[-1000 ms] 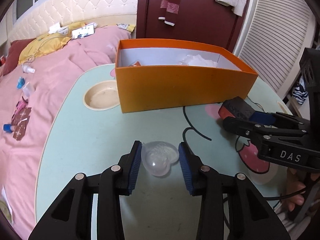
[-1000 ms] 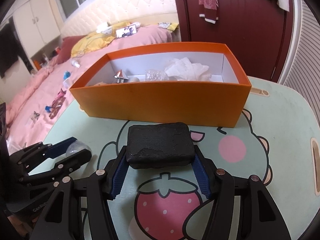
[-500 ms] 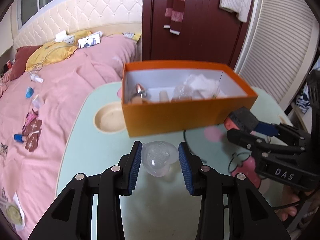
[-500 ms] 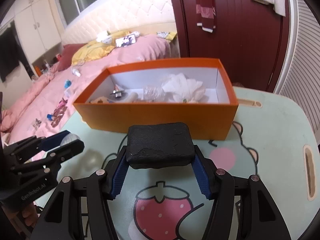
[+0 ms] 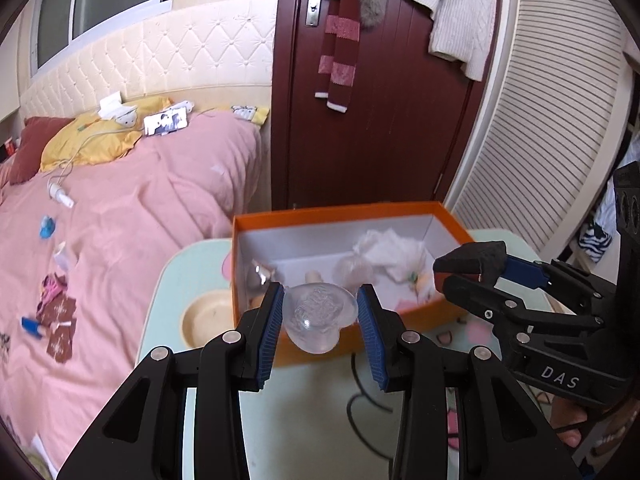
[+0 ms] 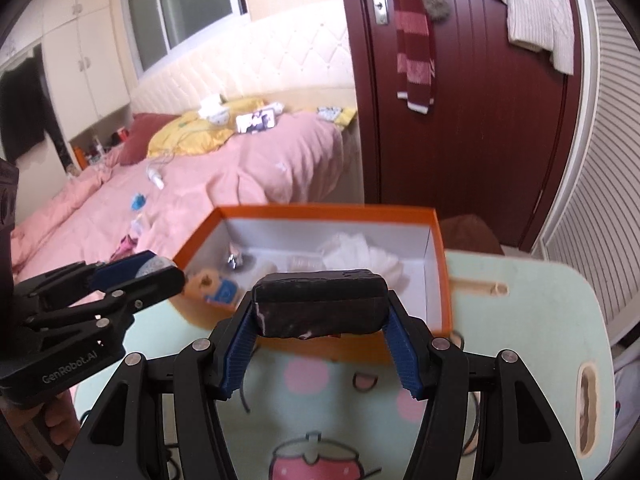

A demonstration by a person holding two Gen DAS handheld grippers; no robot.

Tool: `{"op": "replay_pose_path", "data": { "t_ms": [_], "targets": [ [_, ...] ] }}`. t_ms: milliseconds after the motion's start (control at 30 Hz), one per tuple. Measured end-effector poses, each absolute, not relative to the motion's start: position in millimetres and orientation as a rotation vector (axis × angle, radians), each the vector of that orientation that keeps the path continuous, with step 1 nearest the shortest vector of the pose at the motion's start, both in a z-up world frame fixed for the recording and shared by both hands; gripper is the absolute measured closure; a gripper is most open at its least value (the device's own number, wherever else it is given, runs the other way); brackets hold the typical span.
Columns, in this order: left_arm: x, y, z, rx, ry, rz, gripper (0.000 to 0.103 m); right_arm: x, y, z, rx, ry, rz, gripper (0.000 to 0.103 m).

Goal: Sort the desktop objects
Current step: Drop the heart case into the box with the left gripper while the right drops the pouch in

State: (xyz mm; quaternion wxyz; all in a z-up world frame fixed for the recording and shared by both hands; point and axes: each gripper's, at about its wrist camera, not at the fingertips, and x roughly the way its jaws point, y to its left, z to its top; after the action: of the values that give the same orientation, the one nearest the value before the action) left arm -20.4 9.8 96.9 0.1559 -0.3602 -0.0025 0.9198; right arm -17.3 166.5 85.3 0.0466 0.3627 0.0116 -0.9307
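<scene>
My left gripper (image 5: 320,314) is shut on a clear heart-shaped plastic piece (image 5: 318,314), held in the air in front of the orange box (image 5: 448,216). My right gripper (image 6: 320,312) is shut on a black rectangular block (image 6: 320,300), also lifted, near the box's (image 6: 438,276) front wall. Each gripper shows in the other's view: the right one (image 5: 476,270) with the black block (image 5: 472,260) at the right, the left one (image 6: 140,270) at the left. Inside the box lie crumpled white tissue (image 6: 360,254), a shiny metal piece (image 6: 234,258) and other small items.
The box stands on a pale green table (image 6: 540,320) printed with a cartoon face and a strawberry. A round recess (image 5: 206,320) is set in the table left of the box. A pink bed (image 5: 120,220) with scattered small items lies to the left. A dark red door (image 5: 384,120) is behind.
Both grippers have risen off the table with their objects and moved toward the box; its inside now shows more from above.
</scene>
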Motion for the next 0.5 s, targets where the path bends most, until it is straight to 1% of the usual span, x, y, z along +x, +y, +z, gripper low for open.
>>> {"op": "replay_pose_path", "data": {
  "t_ms": [500],
  "targets": [
    [-70.6, 28.0, 74.4, -1.114, 0.019, 2.589, 0.064, -67.6, 172.1, 71.3, 1.156, 0.015, -2.847, 0.043]
  ]
}}
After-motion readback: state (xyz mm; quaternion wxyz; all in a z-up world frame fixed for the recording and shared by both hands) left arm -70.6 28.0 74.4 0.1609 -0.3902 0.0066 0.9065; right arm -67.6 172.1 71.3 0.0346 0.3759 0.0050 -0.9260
